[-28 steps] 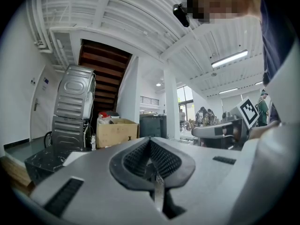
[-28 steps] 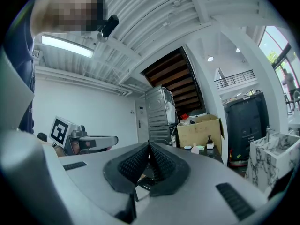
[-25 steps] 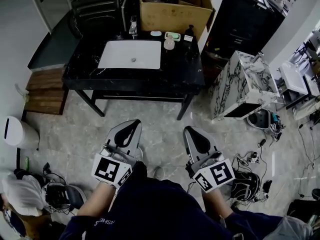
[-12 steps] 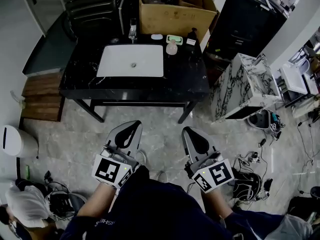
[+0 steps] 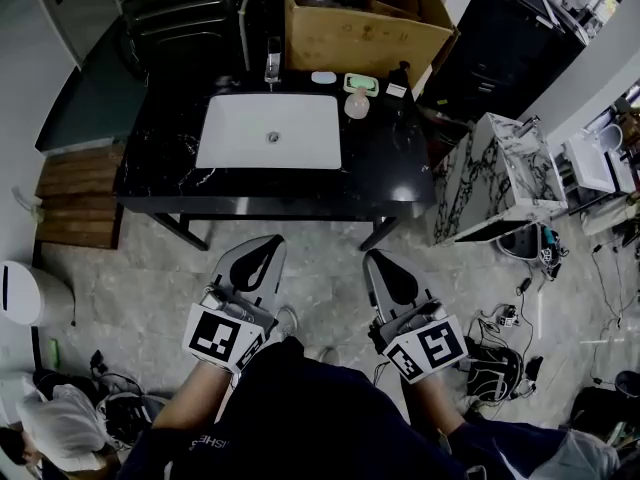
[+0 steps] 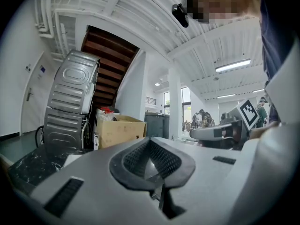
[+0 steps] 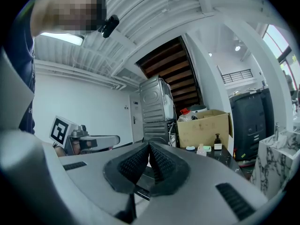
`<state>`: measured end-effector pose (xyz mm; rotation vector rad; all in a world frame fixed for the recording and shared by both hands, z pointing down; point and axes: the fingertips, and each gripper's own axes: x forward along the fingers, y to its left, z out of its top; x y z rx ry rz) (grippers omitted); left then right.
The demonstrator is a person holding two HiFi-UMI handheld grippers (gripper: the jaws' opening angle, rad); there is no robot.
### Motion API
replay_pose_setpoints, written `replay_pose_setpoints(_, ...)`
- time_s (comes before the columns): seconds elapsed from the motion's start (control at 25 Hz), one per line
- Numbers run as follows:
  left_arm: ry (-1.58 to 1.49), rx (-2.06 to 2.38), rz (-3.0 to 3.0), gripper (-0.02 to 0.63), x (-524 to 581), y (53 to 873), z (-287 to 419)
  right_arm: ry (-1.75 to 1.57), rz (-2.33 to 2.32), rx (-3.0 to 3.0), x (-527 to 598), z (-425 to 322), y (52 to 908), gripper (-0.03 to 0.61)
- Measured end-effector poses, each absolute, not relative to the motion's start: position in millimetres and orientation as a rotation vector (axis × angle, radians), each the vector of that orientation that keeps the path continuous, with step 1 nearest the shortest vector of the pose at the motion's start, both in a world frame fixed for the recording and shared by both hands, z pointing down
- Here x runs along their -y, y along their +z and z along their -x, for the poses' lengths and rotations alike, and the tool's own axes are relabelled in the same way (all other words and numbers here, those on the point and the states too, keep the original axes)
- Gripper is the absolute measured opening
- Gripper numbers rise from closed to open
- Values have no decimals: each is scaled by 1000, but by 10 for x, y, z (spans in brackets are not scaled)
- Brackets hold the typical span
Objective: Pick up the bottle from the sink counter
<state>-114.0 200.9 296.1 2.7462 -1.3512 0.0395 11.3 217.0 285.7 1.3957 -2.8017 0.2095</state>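
One bottle (image 5: 357, 105) on counter (image 5: 400, 173), well beyond right gripper (image 5: 374, 261)

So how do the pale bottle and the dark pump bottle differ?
The pale bottle is light and squat; the dark pump bottle is black with a pump top. The pale bottle stands nearer the basin; the dark pump bottle sits by the cardboard box. Both stand upright on the counter.

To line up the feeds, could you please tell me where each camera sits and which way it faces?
Head view: on the person's head, steeply down at the sink counter; left gripper, right gripper, forearms show.
Left gripper view: rides that gripper, along shut jaws toward the cardboard box; right gripper at right.
Right gripper view: likewise, shut jaws, left gripper at left.
All show the cardboard box.
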Motion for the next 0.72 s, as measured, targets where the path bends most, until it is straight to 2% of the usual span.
replay_pose_setpoints(0.4,58,1297,-2769,6,-1558,2978,1458,219,-1444,2777,-1717,227,2864,26)
replay_pose_setpoints(0.72,47,1261,-2781,6,-1277,2974,1477,211,-1493,2750,-1474,216,2836,26)
